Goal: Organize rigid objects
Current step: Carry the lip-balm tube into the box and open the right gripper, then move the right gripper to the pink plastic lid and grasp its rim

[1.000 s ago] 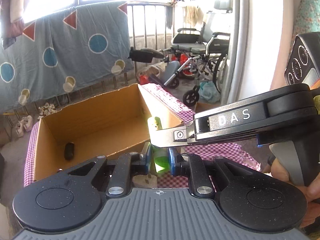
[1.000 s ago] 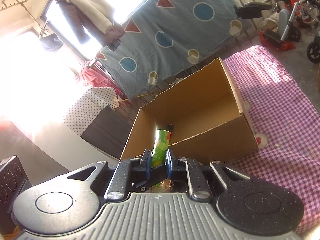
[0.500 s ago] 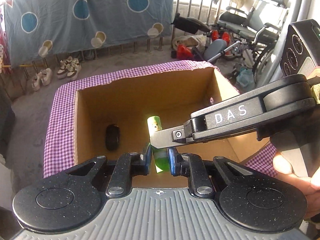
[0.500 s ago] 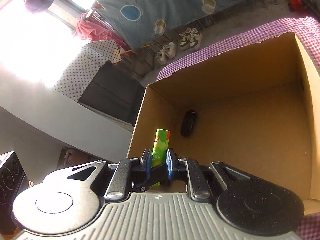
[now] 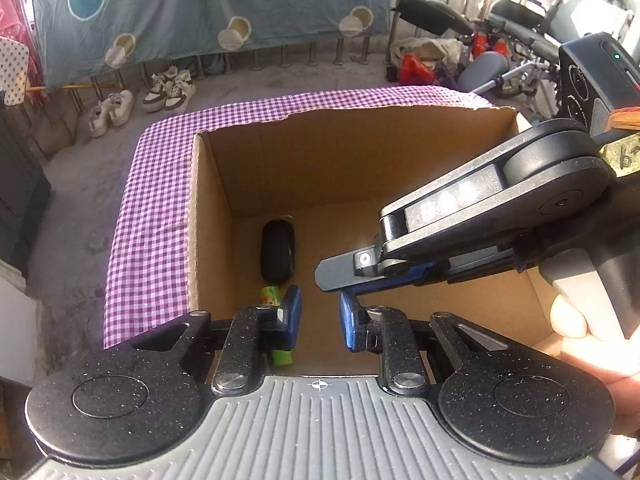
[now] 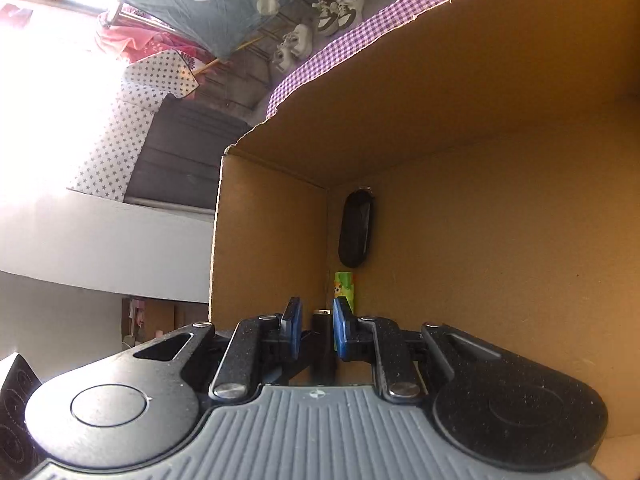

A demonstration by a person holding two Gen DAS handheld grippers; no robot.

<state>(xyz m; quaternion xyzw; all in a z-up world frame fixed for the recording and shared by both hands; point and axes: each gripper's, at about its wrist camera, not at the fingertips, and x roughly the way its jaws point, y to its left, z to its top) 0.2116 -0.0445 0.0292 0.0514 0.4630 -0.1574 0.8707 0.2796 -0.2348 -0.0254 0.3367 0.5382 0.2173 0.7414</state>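
Note:
The green tube [image 5: 272, 298] lies on the floor of the cardboard box [image 5: 192, 220], just below a black oval object [image 5: 277, 250]. My left gripper [image 5: 320, 316] hangs over the box's near side. Its jaws are opening, with nothing between them, and the tube lies beside and partly under the left finger. My right gripper [image 5: 332, 278] reaches in from the right, just above the left one. In the right wrist view the right gripper [image 6: 316, 328] has its pads a little apart. The green tube [image 6: 345, 290] lies beyond them, below the black object [image 6: 355, 228] in the box [image 6: 440, 80].
The box stands on a purple checked cloth [image 5: 148, 240]. A person's hand [image 5: 580, 332] holds the right gripper's handle. On the floor beyond are shoes [image 5: 168, 88], a railing hung with a blue blanket [image 5: 200, 0], and a wheelchair [image 5: 520, 20].
Both grippers held the green tube above the box and have sunk into it. The tube has left both pairs of pads and now lies on the box floor.

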